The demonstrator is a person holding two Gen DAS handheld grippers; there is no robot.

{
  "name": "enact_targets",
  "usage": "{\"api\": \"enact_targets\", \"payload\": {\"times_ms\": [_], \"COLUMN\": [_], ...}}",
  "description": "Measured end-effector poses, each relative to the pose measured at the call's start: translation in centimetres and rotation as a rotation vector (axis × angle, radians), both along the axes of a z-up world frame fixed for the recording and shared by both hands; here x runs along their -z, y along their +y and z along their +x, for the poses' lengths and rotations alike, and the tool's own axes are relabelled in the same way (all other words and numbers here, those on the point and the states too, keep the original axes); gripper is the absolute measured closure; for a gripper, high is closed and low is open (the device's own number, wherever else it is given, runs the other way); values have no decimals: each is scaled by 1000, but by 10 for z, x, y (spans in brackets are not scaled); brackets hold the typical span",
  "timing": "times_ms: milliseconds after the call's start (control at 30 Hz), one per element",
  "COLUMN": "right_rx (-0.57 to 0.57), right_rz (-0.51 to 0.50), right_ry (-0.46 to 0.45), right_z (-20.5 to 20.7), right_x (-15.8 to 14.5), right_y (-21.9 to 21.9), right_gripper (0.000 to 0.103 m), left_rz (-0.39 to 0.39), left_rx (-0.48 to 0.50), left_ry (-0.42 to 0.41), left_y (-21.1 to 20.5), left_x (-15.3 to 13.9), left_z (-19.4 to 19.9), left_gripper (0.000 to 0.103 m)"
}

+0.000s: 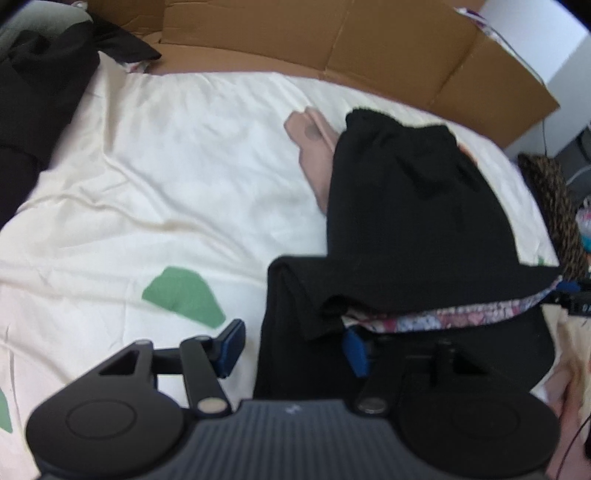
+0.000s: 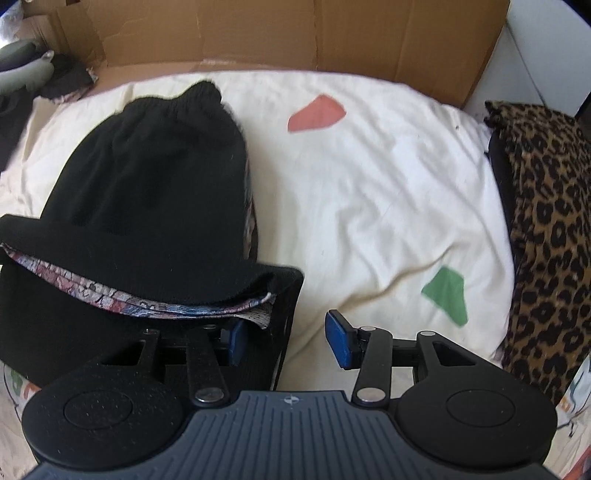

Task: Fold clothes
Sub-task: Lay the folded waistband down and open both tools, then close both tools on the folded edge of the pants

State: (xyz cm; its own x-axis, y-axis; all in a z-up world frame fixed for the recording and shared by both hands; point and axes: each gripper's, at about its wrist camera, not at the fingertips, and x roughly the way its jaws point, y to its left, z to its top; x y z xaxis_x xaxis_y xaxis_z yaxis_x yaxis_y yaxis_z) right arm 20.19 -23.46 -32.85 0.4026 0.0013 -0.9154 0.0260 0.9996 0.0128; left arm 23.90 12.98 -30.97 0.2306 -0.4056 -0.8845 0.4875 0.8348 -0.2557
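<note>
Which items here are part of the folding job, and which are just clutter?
In play:
- black knit garment with patterned floral lining, half folded on the cream bedsheet with coloured patches
- left gripper and right gripper, fingers apart at its near corners

Lying about:
- leopard-print fabric
- dark clothes pile
- brown cardboard wall
- pink-beige cloth

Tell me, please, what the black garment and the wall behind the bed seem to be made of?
Black garment: likely a matte knit, given its ribbed, fuzzy edge, with a patterned lining.
Wall: corrugated cardboard, brown and dull, with creases and flap seams.
</note>
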Motion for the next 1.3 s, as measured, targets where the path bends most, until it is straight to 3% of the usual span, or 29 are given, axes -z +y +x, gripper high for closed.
{"api": "enact_targets", "payload": {"times_ms": [333, 633, 1233, 1300], "right_rx": [54, 105, 97, 98], "right_rz": [14, 45, 147, 174], "right_ry": [-52, -95, -69, -63], "right_z": [23, 24, 25, 26], "right_x": [-11, -25, 4, 8], "right_y": [-14, -27, -28, -30], "right_gripper": [51, 51, 52, 52], "left_rz": [-8, -99, -30, -30], "left_rx": [-37, -103, 81, 94], "left_ry": [-71, -131, -81, -71], "left_y": [-9, 3, 1, -3], "left_x": [-8, -42, -19, -11], "left_z": [29, 37, 20, 20], "left_gripper": [43, 43, 43, 50]}}
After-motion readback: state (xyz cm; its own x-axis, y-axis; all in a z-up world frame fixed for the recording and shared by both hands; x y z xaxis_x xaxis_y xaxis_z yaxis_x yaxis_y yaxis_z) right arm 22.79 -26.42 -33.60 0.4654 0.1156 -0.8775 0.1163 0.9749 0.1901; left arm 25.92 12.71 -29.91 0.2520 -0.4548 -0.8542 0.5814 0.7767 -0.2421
